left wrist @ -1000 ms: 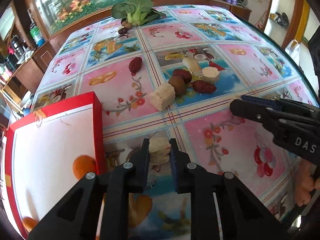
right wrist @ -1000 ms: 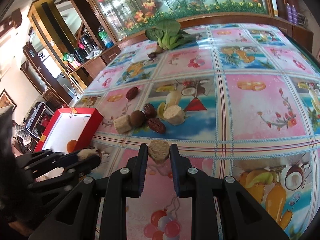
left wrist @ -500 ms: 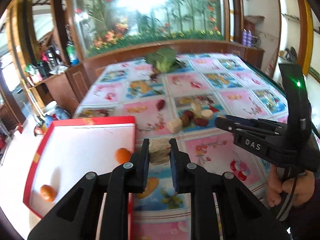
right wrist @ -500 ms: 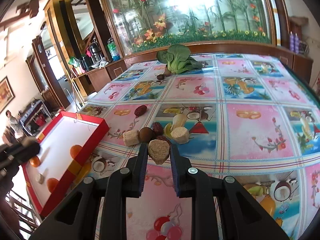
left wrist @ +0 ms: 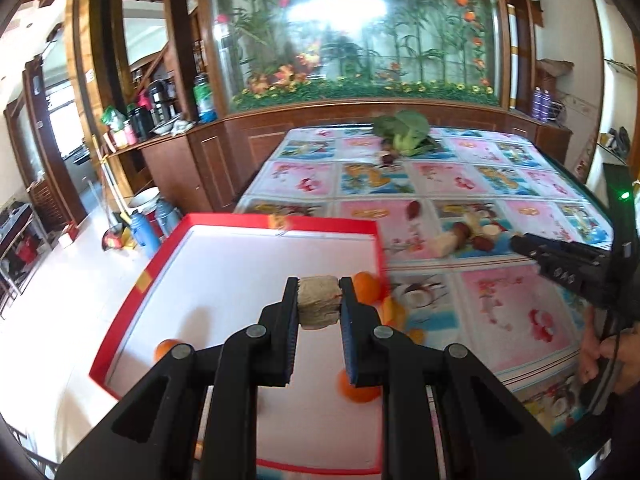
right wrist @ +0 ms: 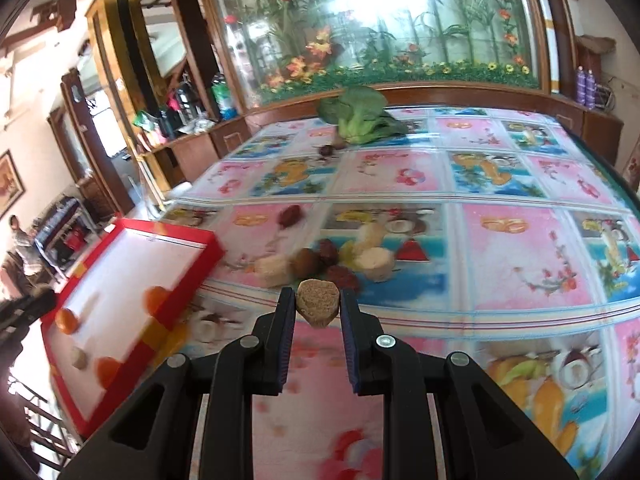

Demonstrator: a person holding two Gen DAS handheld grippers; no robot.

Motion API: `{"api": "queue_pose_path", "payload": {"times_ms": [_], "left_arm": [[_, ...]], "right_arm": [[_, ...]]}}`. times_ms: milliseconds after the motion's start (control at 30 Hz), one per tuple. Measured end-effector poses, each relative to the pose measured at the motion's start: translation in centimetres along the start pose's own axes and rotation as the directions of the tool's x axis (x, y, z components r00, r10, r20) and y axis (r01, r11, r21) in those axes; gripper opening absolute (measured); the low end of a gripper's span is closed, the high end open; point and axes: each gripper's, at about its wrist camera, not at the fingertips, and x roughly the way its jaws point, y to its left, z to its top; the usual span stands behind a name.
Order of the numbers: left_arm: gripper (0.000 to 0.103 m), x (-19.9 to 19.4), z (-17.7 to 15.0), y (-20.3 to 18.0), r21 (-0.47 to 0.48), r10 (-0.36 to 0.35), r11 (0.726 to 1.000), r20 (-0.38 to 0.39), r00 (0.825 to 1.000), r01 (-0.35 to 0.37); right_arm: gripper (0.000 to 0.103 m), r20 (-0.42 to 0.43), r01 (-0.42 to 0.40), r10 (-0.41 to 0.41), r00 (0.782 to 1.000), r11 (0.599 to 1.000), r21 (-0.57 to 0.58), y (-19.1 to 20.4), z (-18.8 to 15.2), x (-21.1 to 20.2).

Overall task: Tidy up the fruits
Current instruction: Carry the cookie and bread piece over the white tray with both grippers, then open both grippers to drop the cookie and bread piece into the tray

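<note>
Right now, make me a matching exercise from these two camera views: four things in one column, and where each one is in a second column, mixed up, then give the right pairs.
Things
1. pale tan chunk
2. brown heart-shaped piece
3. leafy green vegetable
4. orange fruit

Places
A. at the far end of the table
B. between the fingers of the right gripper
C. lying inside the red box
D. between the fingers of the left gripper

Pairs: 1-D, 2-B, 3-A, 4-C
</note>
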Motion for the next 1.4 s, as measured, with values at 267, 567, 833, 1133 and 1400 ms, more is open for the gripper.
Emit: {"api": "queue_pose_path", "payload": {"times_ms": [267,567,833,1133,1400], "left_arm": [[0.021,0.8,-1.5,2.9,-0.031,0.058,0.998,-0.02,0.998,-0.058],[0.021,1.4,-2.4,4.7,-0.046,0.094,0.994,-0.026,0.995,-0.095],[0.021,2.5,-2.9,5.4,-0.053,0.1,0.993,-0.05,0.994,-0.102],[0.021,4.0,-3.4,5.5,-0.056,0.099,0.993,-0.086,0.991,-0.104],[0.021,5.2,-3.8,5.4,-0.048,0.118,0.991,-0.125,0.985,-0.125]], "right_arm": [[0.021,-0.045,-0.207,0.205,0.978,0.977,-0.054,8.4,-0.2,1.1],[0.021,-0.117,-0.271,0.258,0.959,0.957,-0.109,12.8,-0.6,3.4],[0.021,-0.181,-0.291,0.264,0.947,0.947,-0.137,14.6,-1.6,4.8],[0.022,-0.26,-0.297,0.26,0.93,0.947,-0.118,15.1,-2.1,6.0],[0.035,-0.284,-0.317,0.278,0.918,0.943,-0.102,14.9,-2.3,6.1]]}}
